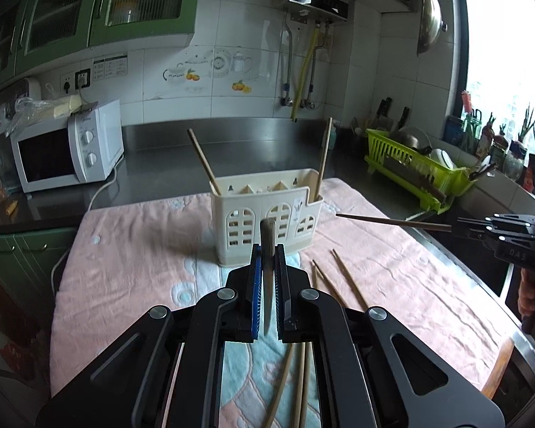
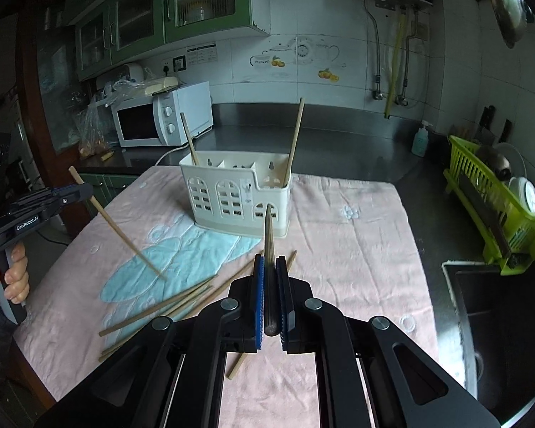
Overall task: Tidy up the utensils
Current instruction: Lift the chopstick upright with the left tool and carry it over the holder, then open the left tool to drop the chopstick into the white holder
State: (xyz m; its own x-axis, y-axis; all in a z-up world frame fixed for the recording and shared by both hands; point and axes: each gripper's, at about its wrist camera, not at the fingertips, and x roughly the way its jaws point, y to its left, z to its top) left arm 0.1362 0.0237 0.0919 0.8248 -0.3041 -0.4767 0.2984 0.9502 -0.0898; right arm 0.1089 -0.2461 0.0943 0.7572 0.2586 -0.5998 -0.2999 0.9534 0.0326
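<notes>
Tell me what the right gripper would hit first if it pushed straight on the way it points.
Probably the cream utensil holder: the right gripper, shut on a dark chopstick, aims at the holder's front right corner. The chopstick tip would likely touch first, though depth is unclear.

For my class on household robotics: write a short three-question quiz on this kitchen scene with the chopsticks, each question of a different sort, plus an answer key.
1. True or false: each gripper, the left gripper and the right gripper, is shut on one chopstick.
2. How many chopsticks already stand in the cream holder?
   A. none
   B. two
   C. five
3. Fill in: the loose chopsticks still to be sorted lie on the pink ____.

Key
1. True. The left chopstick and the right chopstick are each clamped between the jaws.
2. B, one at each end of the holder.
3. towel
</notes>
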